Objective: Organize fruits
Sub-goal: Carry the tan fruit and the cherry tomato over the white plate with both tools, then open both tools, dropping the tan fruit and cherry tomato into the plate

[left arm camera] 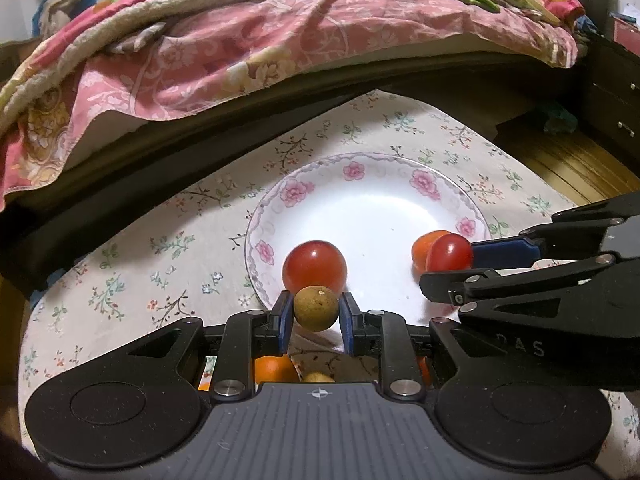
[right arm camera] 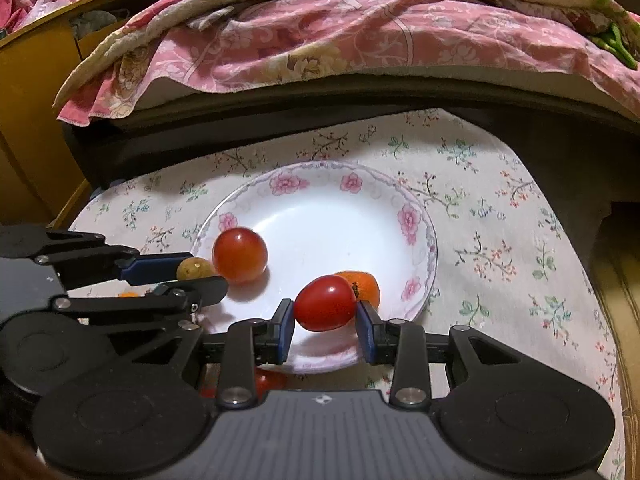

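Red and tan fruit filled my claws over the floral plate (left arm camera: 400, 168): left claw (left arm camera: 317, 312) pinching a longan (left arm camera: 316, 307), right claw (right arm camera: 325, 318) pinching a cherry tomato (right arm camera: 325, 307), so I judged releasing both gently inside the rim came next.

A low surface is covered by a cream tablecloth (left arm camera: 168, 248) printed with small floral sprigs. Directly behind it, a bed is positioned, its dark frame (left arm camera: 192, 136) running across the full width of both views. The mattress is covered by a pink floral bedsheet (left arm camera: 248, 52), over which a quilt (left arm camera: 132, 12) with a cream edge is bunched (green and yellow patches are visible at the right end). A wood-plank floor (left arm camera: 572, 164) is seen at the right, beside a dark drawer unit (left arm camera: 616, 104). A yellow wooden cabinet (right arm camera: 28, 120) is seen at the left of the right wrist view. Lighting is warm and dim.
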`<control>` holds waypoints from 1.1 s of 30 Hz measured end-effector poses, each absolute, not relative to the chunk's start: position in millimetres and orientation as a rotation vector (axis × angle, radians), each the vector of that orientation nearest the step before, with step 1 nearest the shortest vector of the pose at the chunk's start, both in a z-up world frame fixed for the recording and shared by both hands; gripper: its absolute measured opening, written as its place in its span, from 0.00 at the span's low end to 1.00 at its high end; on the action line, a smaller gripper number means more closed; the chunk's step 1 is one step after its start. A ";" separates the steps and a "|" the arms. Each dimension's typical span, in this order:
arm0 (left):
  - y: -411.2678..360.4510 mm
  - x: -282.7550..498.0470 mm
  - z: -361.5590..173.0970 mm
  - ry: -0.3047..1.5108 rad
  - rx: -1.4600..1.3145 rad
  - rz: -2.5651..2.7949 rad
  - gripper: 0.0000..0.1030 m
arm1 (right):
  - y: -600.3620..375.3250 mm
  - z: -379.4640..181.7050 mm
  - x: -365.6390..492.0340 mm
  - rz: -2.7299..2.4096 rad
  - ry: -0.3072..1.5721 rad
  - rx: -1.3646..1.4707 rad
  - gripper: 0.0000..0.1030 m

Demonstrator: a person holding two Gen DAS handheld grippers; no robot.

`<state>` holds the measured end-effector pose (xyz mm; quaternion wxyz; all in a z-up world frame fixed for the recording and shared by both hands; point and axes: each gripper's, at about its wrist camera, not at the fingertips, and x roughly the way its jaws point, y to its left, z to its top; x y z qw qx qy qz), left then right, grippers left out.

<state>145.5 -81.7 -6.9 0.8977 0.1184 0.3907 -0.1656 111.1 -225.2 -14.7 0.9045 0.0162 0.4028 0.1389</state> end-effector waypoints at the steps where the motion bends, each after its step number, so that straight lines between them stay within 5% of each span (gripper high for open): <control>1: -82.0 147.4 -7.8 0.810 0.244 -0.343 0.29 | -225.4 -14.2 112.8 0.286 0.826 0.035 0.36; 11: -80.2 162.0 -16.8 0.809 0.217 -0.334 0.30 | -222.5 -11.2 130.3 0.272 0.786 0.024 0.37; 16: -86.6 161.6 -21.2 0.813 0.233 -0.355 0.42 | -219.4 -10.7 134.0 0.273 0.776 0.013 0.37; 24: -86.7 161.2 -19.2 0.810 0.244 -0.352 0.48 | -221.9 -9.9 137.8 0.258 0.783 0.031 0.39; 29: -90.7 158.1 -16.6 0.799 0.275 -0.337 0.65 | -222.0 -7.3 138.0 0.258 0.785 0.041 0.46; 33: -85.4 159.0 -17.1 0.812 0.264 -0.320 0.67 | -223.0 -5.0 137.7 0.249 0.779 0.047 0.46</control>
